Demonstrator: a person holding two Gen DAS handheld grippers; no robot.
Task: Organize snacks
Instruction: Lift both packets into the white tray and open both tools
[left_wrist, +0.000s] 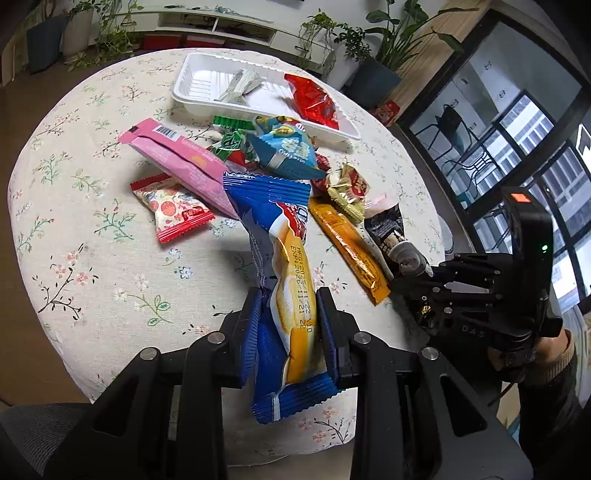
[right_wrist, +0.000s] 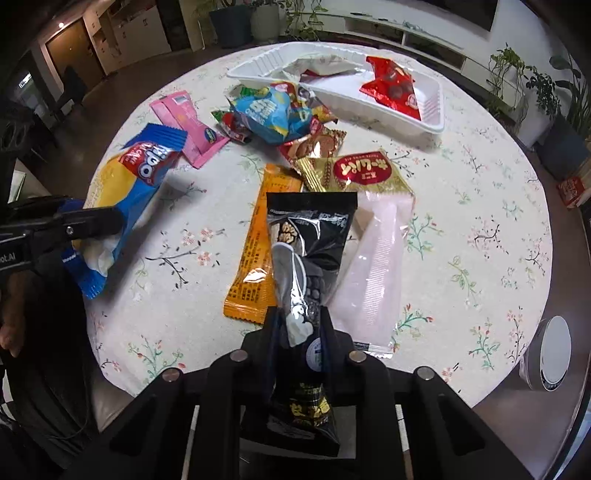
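My left gripper (left_wrist: 290, 317) is shut on a blue and yellow snack pack (left_wrist: 284, 280) and holds it above the table; the pack also shows in the right wrist view (right_wrist: 125, 192). My right gripper (right_wrist: 297, 332) is shut on a black snack pack (right_wrist: 306, 258), seen at the right in the left wrist view (left_wrist: 388, 229). A white tray (left_wrist: 207, 99) at the far side holds a red pack (left_wrist: 314, 99) and a silver wrapper (left_wrist: 240, 85). The tray also shows in the right wrist view (right_wrist: 432, 107).
Loose snacks lie mid-table: a pink pack (left_wrist: 181, 162), a red strawberry pack (left_wrist: 173, 206), a light blue bag (left_wrist: 288, 147), an orange bar (left_wrist: 347, 243), a gold pack (right_wrist: 358, 173) and a pale pink pack (right_wrist: 373, 269). The round table (left_wrist: 92, 258) has a floral cloth. Plants stand behind.
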